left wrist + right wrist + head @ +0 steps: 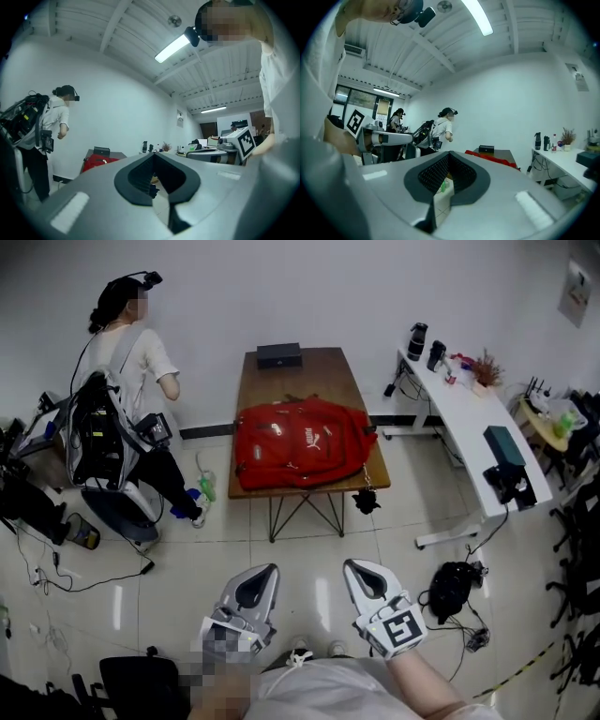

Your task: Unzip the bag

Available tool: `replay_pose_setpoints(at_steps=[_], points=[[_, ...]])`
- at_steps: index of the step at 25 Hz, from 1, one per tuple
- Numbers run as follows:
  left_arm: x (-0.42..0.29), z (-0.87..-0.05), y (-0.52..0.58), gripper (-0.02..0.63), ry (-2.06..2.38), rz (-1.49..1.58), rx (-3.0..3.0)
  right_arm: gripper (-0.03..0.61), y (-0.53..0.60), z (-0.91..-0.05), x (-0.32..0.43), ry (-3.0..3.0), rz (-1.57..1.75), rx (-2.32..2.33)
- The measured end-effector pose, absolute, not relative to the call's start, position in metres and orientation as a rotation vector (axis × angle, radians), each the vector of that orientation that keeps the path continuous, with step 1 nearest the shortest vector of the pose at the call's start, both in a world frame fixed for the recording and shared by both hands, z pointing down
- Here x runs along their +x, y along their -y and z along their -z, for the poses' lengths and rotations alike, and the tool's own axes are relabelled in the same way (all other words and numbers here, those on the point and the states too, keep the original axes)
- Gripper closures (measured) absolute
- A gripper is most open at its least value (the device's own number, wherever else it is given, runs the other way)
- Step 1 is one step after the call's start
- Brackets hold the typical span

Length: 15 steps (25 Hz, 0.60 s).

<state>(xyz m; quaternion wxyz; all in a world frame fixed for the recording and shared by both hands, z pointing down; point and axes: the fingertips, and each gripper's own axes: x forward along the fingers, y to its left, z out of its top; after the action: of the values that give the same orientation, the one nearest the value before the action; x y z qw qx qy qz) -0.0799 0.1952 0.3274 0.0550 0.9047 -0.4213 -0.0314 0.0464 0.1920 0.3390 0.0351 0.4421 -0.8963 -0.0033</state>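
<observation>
A red backpack [302, 442] lies flat on a brown wooden table [309, 369] across the room, well ahead of both grippers. My left gripper [263, 574] and right gripper [359, 570] are held low near my body, side by side over the tiled floor, both shut with nothing between the jaws. In the left gripper view the left gripper [153, 155] points toward the distant backpack [93, 162]. In the right gripper view the right gripper [450, 153] has its tips together, and the backpack [493, 160] shows as a red strip beyond them. No zipper is discernible at this distance.
A black box [278, 354] sits at the table's far end. A person wearing a backpack rig [117, 418] stands left of the table. A white desk [473, 423] with bottles and devices stands at the right. A black bag [451, 588] and cables lie on the floor.
</observation>
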Motion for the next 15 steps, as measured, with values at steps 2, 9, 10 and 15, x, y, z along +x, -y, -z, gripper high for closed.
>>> replay_pose_setpoints(at_steps=[2, 9, 10, 15], points=[[-0.075, -0.327, -0.197, 0.606, 1.278, 0.089, 2.756, 0.572, -0.193, -0.338, 0.048, 2.734, 0.010, 1.347], [-0.065, -0.327, -0.199, 0.606, 1.258, 0.078, 2.775, 0.572, -0.190, -0.342, 0.052, 2.685, -0.070, 1.350], [-0.067, -0.326, -0.197, 0.606, 1.264, 0.077, 2.777, 0.572, -0.190, -0.341, 0.050, 2.695, -0.059, 1.351], [-0.071, -0.325, -0.193, 0.606, 1.288, 0.070, 2.771, 0.572, -0.187, -0.341, 0.049, 2.701, -0.085, 1.346]])
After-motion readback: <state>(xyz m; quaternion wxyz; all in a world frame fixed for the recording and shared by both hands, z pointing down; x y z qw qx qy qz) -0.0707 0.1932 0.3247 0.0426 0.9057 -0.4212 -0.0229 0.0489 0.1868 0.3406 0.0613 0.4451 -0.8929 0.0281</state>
